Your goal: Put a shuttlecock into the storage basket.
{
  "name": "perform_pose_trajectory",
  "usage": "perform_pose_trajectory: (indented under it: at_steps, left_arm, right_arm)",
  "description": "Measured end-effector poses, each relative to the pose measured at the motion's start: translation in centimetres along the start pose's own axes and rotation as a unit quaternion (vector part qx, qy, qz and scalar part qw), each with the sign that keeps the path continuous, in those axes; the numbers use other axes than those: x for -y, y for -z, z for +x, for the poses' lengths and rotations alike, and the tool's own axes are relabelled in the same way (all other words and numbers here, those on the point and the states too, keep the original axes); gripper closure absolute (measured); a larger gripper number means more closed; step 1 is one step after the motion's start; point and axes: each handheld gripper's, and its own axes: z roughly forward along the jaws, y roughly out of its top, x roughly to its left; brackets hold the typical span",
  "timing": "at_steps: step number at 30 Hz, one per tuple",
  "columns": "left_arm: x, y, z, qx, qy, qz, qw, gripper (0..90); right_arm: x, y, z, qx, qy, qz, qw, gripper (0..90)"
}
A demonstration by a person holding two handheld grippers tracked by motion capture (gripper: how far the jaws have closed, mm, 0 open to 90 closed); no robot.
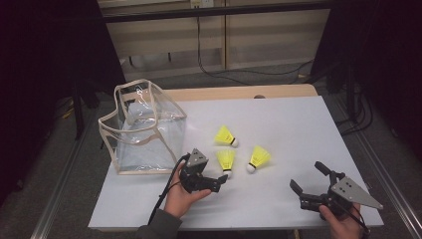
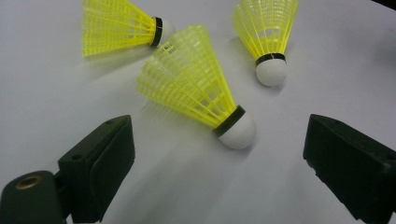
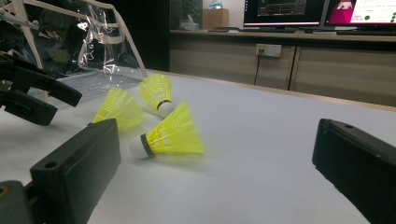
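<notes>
My left gripper point(image 1: 219, 180), jaws released, straddles the middle yellow plastic shuttlecock point(image 2: 201, 88), likely lining up a grab; my right gripper point(image 1: 304, 180) waits unclenched at four o'clock.

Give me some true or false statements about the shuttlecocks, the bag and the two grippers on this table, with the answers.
1. Three yellow shuttlecocks lie on the table. True.
2. One shuttlecock is inside the clear bag. False: all three lie outside it.
3. The left gripper is open, nearest the middle shuttlecock. True.
4. The right gripper is shut on a shuttlecock. False: it is open and holds nothing.
</notes>
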Motion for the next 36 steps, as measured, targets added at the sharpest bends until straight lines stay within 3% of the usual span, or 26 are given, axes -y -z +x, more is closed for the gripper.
perform_pose_trajectory:
  at_steps: [8,17,22,29,36]
  left_arm:
    - [-0.1,-0.6,-0.2,-0.005,0.007,0.018,0.9998,13.6]
    - [-0.3,-1.0,-0.2,-0.008,0.02,0.019,0.9996,20.8]
    - [-0.5,-1.3,-0.3,-0.009,0.025,0.037,0.999,24.5]
    - [-0.7,-1.2,-0.5,-0.01,0.013,0.041,0.999,30.2]
    - [-0.7,-1.3,-0.4,-0.018,0.021,0.043,0.9987,30.6]
  right_arm:
    - [0.0,0.0,0.0,0.001,0.001,0.0,1.0,0.9]
    - [0.0,0.0,0.0,0.003,0.001,-0.001,1.0,1.0]
    - [0.0,0.1,-0.1,0.004,0.002,-0.001,1.0,1.0]
    - [0.0,0.1,-0.1,0.006,0.002,-0.002,1.0,1.0]
    - [0.0,0.1,0.0,0.004,0.001,-0.001,1.0,1.0]
